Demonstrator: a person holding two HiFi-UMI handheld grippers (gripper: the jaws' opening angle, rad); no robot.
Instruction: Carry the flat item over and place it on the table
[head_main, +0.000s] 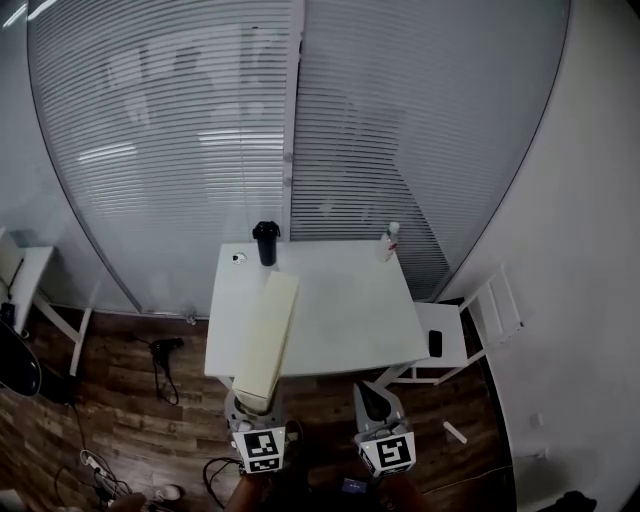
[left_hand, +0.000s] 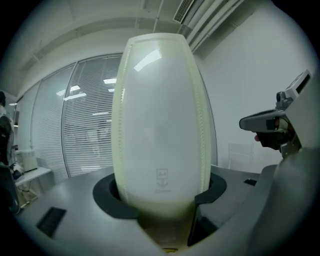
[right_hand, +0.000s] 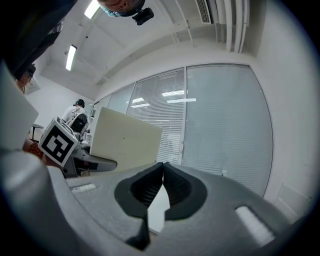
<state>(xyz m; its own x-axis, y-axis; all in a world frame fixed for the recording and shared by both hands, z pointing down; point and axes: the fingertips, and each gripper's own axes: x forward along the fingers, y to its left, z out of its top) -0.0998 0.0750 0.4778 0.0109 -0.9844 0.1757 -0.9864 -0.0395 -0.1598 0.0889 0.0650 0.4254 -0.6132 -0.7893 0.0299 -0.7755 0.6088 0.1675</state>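
The left gripper (head_main: 254, 402) is clasping the flat item (head_main: 268, 335), a cream pad. Its fingers (left_hand: 212, 190) are standing wide and pressing on either side of the pad's near end. In the left gripper view the pad (left_hand: 160, 115) is filling the whole gap between them and running straight out ahead of the tips. From the head view, the far end of the pad is reaching out beyond the fingers over the near left part of the table (head_main: 350, 300). The near end, at the fingers, is hanging short of the table's edge. I cannot tell whether the pad is touching the tabletop.

The right gripper (head_main: 372, 400) is riding just beside the left, off to its right. Its fingers (right_hand: 145, 187) are clenched together with nothing between them.

As I judge it, the pick-up is done and the carry is nearing its end. What is remaining is bringing the pad fully over the table, laying it flat, and letting go. A black cup (head_main: 266, 243) and a bottle (head_main: 390, 240) are standing far ahead of the fingers at the table's back edge, well clear of the pad.
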